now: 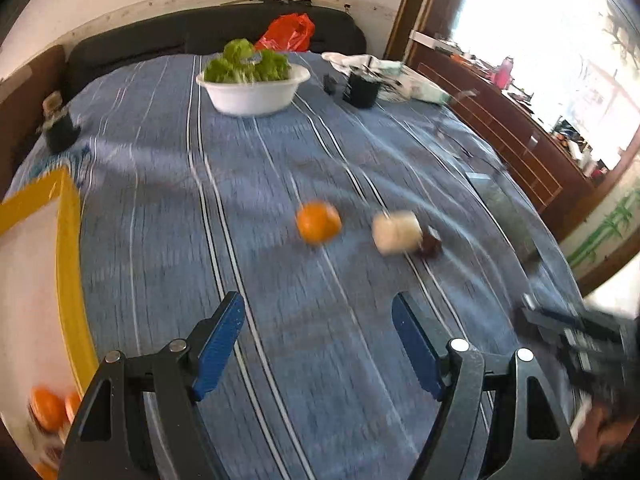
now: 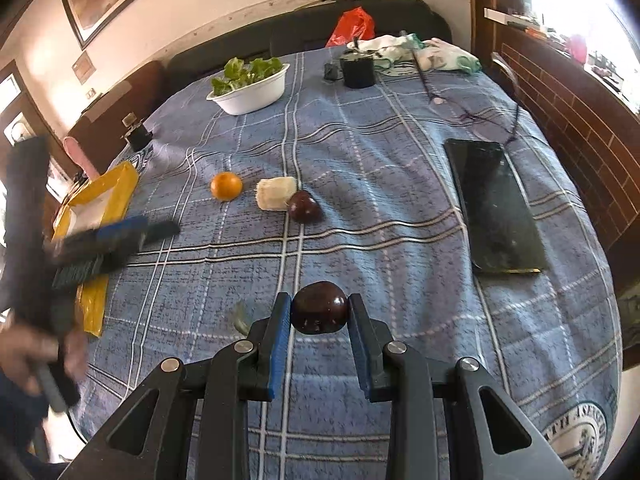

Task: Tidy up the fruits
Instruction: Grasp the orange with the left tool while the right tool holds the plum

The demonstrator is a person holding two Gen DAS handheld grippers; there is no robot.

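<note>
My right gripper (image 2: 320,312) is shut on a dark purple fruit (image 2: 319,307) and holds it above the blue checked tablecloth. On the cloth lie an orange (image 2: 226,185), a pale cream fruit piece (image 2: 275,193) and a second dark purple fruit (image 2: 304,206), the last two touching. My left gripper (image 1: 318,334) is open and empty, hovering short of the orange (image 1: 318,222); the view is motion-blurred. It shows blurred in the right wrist view (image 2: 120,240) at the left. A yellow-rimmed tray (image 1: 66,264) at the left holds oranges (image 1: 48,408).
A white bowl of lettuce (image 2: 252,88) stands at the back of the table. A black slab (image 2: 494,204) lies at the right. A black cup (image 2: 358,67), cloths and cords lie at the back right; a small dark jar (image 1: 60,126) stands at the left edge.
</note>
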